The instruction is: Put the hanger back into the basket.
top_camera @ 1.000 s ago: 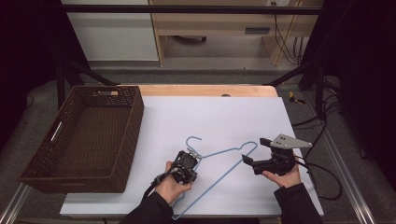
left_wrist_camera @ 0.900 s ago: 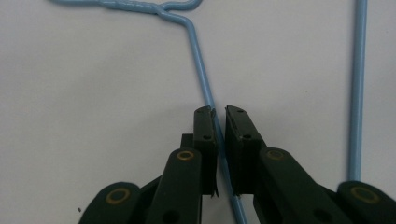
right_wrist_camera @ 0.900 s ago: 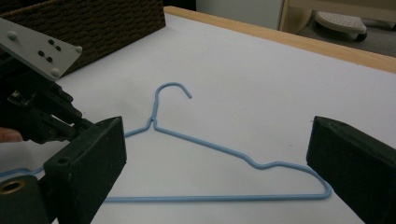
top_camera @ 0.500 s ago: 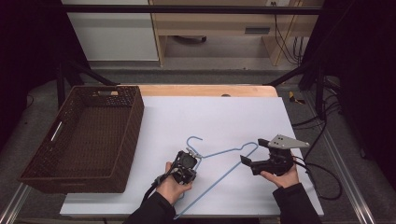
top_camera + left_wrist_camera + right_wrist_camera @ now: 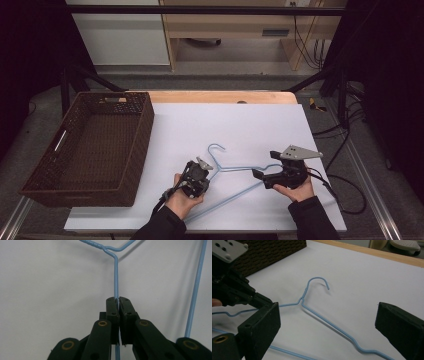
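Two grippers: left gripper clamps blue hanger; no legible writing.

In the left gripper view the blue hanger slips between the pressed-together black pads of the left tongs, so the pinched stretch of wire is covered, and its hook runs off the top edge. From the high view those same tongs are too small to read the grip. In the right gripper view the right tongs are cropped at the bottom and right edges, and the hanger's lower bar runs out at the bottom edge. The wicker basket is cut off at the top.
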Demonstrator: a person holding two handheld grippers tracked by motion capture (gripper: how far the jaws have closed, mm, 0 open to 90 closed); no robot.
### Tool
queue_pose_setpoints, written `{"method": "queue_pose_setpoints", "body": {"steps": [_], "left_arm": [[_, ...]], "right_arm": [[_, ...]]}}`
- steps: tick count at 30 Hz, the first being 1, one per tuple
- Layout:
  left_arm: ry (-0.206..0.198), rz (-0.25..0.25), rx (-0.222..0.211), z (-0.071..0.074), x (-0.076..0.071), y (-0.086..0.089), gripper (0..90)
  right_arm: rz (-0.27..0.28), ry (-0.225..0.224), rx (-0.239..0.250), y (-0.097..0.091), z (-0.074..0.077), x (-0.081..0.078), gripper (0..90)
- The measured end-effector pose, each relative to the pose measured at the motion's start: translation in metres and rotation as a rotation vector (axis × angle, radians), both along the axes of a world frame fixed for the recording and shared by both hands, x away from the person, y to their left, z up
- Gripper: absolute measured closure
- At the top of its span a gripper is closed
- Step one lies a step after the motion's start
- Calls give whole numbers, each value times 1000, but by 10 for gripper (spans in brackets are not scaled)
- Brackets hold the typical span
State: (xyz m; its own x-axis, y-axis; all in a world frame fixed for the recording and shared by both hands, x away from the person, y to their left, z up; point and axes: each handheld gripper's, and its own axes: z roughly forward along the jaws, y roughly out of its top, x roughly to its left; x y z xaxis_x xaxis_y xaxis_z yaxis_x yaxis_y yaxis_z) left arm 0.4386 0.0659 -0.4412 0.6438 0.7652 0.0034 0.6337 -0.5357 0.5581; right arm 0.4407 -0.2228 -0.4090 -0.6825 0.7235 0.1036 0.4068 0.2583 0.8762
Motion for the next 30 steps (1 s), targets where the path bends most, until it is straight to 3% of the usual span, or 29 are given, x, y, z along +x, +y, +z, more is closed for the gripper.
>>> {"method": "queue_pose_setpoints", "body": {"steps": [11, 27, 30], "left_arm": [[-36, -13, -6, 3, -6, 1, 870], [-65, -25, -12, 11, -12, 1, 870], [-73, -24, -13, 11, -13, 1, 870]], "right_arm": [[28, 7, -12, 26, 3, 6, 103], [35, 97, -13, 75, -7, 34, 198], [40, 96, -27, 79, -9, 37, 205]]}}
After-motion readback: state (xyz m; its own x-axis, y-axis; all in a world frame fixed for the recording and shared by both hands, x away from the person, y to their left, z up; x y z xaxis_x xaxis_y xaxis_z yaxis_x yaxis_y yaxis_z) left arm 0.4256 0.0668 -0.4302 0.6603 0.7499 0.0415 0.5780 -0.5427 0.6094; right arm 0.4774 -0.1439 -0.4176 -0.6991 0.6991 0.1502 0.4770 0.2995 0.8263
